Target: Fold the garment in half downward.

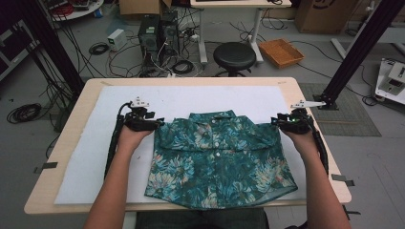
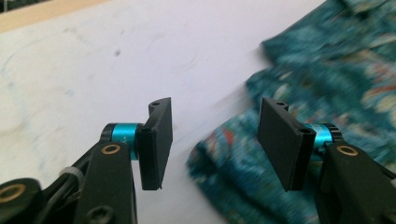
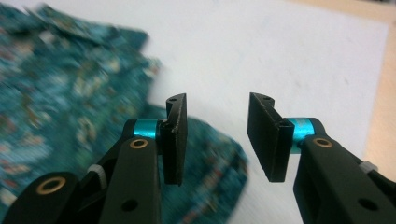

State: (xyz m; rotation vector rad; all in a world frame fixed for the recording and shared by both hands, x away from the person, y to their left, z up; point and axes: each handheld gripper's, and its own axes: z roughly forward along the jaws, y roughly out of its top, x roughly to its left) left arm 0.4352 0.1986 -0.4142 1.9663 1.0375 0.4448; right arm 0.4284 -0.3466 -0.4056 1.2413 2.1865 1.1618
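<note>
Shirt [image 1: 217, 157] lies flat, front up, on the white mat [image 1: 86, 162] covering the wooden table [image 1: 62, 143], slightly right of centre, nearer the person's edge: collar at 12 o'clock, hem at 6 o'clock almost at the mat's near edge. Fabric is dark teal with a pale floral print, cream and light blue blooms plus small orange-red flecks. Button placket runs down the middle, small pale buttons visible, collar folded flat. Both short sleeves look folded in across the chest, making a band wider than the body; hem flares out and curves. Left gripper [image 1: 143, 121] is at 9 o'clock of the shirt, just beside the left sleeve edge. In the left gripper view its jaws [image 2: 212, 140] are wide apart with nothing between the pads; the folded sleeve corner [image 2: 243, 177] lies below and past the gap, mostly under the right-hand pad, bare mat under the other. Contact with cloth: can't tell. Right gripper [image 1: 292, 123] is at 3 o'clock of the shirt, at the right sleeve edge. Right gripper view: jaws [image 3: 217, 137] wide too, gap empty over white mat, rounded sleeve edge [image 3: 210, 163] under the left-hand pad. Both gripper views are motion-blurred on the fabric. Past the table at 12 o'clock: black stool [image 1: 234, 56], orange tray [image 1: 281, 52] on the floor, PC towers [image 1: 157, 33].
</note>
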